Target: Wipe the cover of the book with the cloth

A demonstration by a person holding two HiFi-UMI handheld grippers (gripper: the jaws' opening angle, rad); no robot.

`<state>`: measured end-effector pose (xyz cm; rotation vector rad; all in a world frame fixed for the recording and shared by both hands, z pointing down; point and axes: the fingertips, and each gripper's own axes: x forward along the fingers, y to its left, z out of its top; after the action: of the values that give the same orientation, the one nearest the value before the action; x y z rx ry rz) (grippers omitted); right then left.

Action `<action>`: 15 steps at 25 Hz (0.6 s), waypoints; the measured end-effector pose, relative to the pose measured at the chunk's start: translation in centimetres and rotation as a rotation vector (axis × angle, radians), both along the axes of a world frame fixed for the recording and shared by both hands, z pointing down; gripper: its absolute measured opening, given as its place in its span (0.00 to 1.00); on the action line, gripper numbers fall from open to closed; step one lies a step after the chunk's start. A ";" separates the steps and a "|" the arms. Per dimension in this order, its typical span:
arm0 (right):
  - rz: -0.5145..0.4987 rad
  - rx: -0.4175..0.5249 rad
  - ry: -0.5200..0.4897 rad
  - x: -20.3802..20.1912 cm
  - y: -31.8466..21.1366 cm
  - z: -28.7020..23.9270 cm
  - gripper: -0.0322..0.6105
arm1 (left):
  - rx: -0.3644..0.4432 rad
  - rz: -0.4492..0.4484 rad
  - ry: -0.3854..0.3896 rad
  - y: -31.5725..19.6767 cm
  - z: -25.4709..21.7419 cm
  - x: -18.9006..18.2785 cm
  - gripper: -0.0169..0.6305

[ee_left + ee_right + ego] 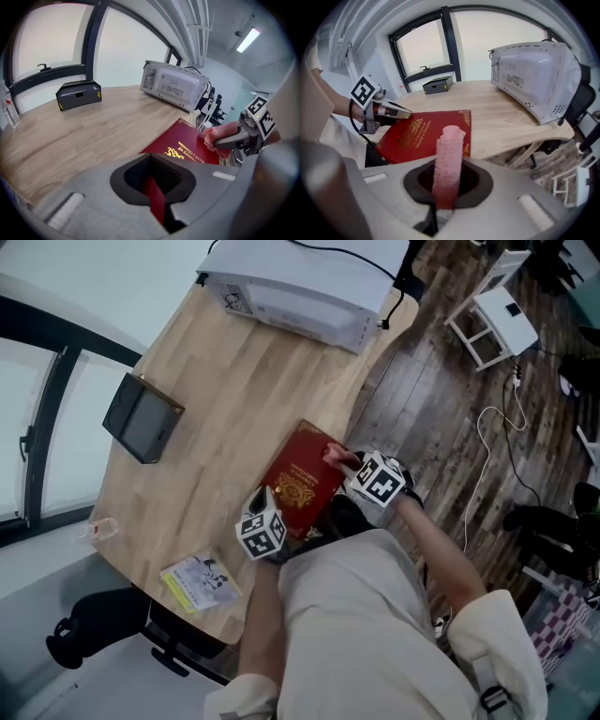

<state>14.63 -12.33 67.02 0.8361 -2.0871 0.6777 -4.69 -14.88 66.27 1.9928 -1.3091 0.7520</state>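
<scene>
- The book [302,479] lies on the table [216,371], one corner in the left gripper [408,114]
- The cloth [449,159], in the right gripper [215,140], touches the book's edge
- The microwave [300,292] stands far ahead of both grippers

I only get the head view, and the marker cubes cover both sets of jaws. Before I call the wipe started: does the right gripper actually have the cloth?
Observer: Yes. In the right gripper view the right gripper is shut on the pink cloth, which stands up out of its jaws.
Operator: And the left one, is it free?
Observer: No. The left gripper view shows the left gripper shut on the red book; its near edge runs down between the jaws.
Operator: Which side of the book faces up?
Observer: A side with gold lettering; the right gripper view shows "World's Classics".
</scene>
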 end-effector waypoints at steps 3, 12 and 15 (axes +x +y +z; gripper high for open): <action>0.029 0.020 0.055 2.2 -1.1 -0.3 0.09 | -0.024 -0.004 0.041 -0.1 0.0 -0.1 0.04; 0.223 0.137 0.246 7.7 -2.7 -2.5 0.09 | -0.095 0.152 0.023 -0.1 -0.1 0.2 0.04; 0.226 0.205 0.258 5.3 -2.4 -3.7 0.09 | -0.153 0.383 -0.018 0.3 0.1 0.6 0.04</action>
<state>19.91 -14.73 63.33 1.2218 -1.8648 0.4475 -4.05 -14.55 66.42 2.1378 -0.8563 1.0156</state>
